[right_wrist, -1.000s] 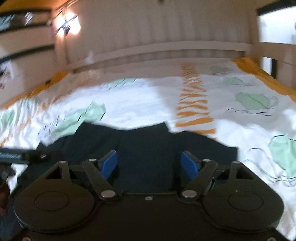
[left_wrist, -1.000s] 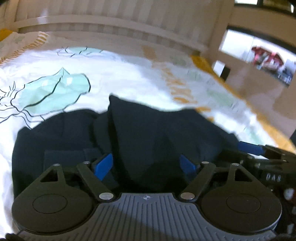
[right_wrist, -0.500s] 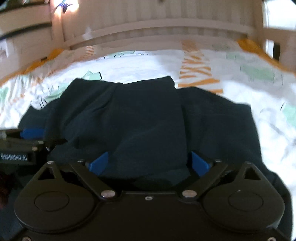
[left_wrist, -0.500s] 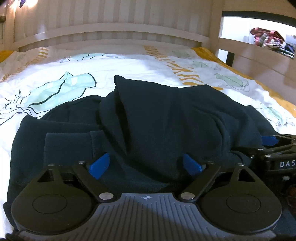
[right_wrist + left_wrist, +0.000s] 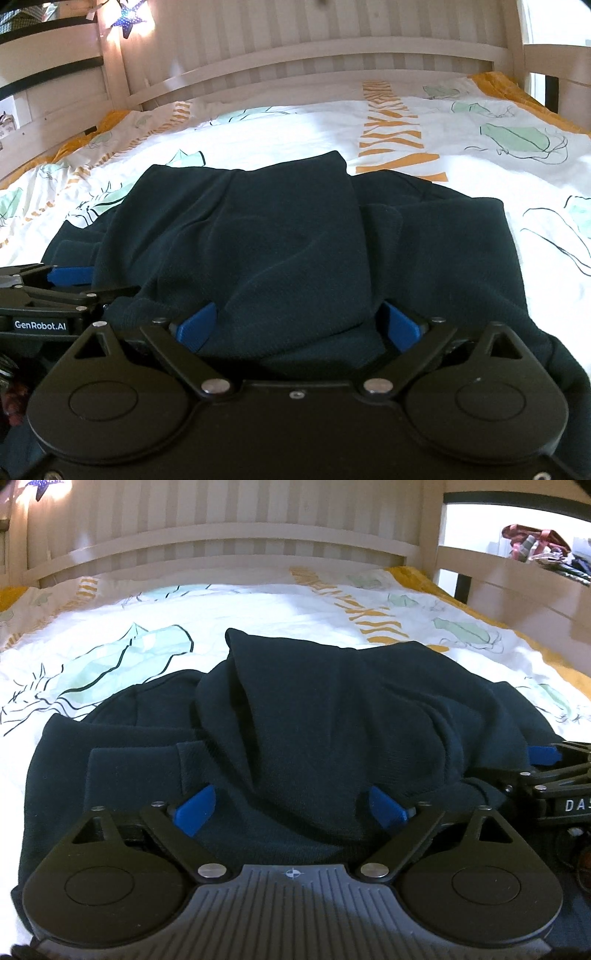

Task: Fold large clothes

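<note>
One bed (image 5: 295,125) carries everything here: its white duvet cover, printed with green leaves and orange stripes, runs back to a slatted headboard (image 5: 221,550), with a wooden side rail (image 5: 517,565) along the right edge. You have the dark navy sweatshirt (image 5: 314,720) lying at the near edge of the bed, bunched rather than flat. One panel is doubled over the body and rises in a peaked fold toward the headboard end. A ribbed cuff (image 5: 133,771) lies on the garment's left part, which suggests a sleeve is already turned inward.

Both tools sit low at the near hem, side by side, so that each can take one part of the same edge. The left gripper (image 5: 291,808) has its blue pads spread wide, with cloth mounded between them but not pinched. The right gripper (image 5: 299,326) is likewise spread, and fabric fills the gap between its fingers without being squeezed. In the left view you can see the right tool's blue fingertip (image 5: 541,755) touching the garment's right flank.

Judged from this layout, the fold is partway done. You would next need to close on the near hem before carrying it toward the headboard. Thick fleece may slip or drag the lower layers if you take too little.
</note>
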Demonstrator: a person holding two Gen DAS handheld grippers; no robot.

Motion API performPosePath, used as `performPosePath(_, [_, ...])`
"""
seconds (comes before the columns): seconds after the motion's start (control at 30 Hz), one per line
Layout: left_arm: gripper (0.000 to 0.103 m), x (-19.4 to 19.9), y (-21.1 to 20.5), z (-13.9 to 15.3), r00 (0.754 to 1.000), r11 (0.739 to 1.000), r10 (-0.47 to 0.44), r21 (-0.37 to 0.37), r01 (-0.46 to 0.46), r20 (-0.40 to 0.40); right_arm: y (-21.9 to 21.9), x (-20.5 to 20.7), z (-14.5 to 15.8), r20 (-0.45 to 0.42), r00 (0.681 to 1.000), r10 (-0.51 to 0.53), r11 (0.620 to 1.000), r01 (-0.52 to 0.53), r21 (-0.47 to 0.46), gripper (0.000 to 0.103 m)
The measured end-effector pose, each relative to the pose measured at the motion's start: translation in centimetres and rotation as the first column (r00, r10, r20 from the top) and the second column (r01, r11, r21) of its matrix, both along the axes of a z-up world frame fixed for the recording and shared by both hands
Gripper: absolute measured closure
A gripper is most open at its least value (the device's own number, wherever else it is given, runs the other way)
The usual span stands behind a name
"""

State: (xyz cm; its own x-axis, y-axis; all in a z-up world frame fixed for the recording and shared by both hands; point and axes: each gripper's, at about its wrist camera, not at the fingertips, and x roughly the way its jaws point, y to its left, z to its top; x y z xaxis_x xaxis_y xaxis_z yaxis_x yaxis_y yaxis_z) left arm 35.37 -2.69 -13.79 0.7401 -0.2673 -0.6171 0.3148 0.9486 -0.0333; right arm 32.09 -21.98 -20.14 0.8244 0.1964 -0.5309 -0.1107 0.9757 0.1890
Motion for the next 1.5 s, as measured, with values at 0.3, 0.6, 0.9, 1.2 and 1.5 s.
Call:
performPosePath(0.3, [0.012, -3.8, 2.2, 2.3, 0.992, 1.000, -0.009, -0.022, 0.006, -0.123, -0.3, -1.0, 1.4, -0.052, 0.999, 0.006, 1.000, -0.005, 0.015, 0.005])
performPosePath(0.6, [0.012, -9.5, 8.0, 2.6, 0.963, 0.986, 0.040, -0.149, -0.082, -0.267, -3.0, -9.7, 5.6, -0.031, 0.998, 0.047, 0.997, -0.045, 0.070, 0.001])
performPosePath(0.9, [0.012, -13.9, 12.7, 4.4, 0.934, 0.970, 0.063, -0.197, -0.139, -0.352, -6.4, -15.8, 7.2, -0.226, 0.974, 0.017, 0.993, 0.011, 0.118, 0.001])
performPosePath(1.2, [0.012, -15.4, 13.8, 4.4, 0.915, 0.984, 0.053, -0.135, -0.115, -0.400, -8.4, -18.3, 5.9, -0.378, 0.925, -0.037, 0.989, 0.088, 0.117, 0.001])
performPosePath(1.5, [0.005, -12.7, 12.2, 1.8, 0.898, 0.988, -0.001, -0.141, -0.068, -0.440, -8.8, -17.6, 4.2, -0.428, 0.903, 0.022, 0.978, 0.070, 0.198, 0.000])
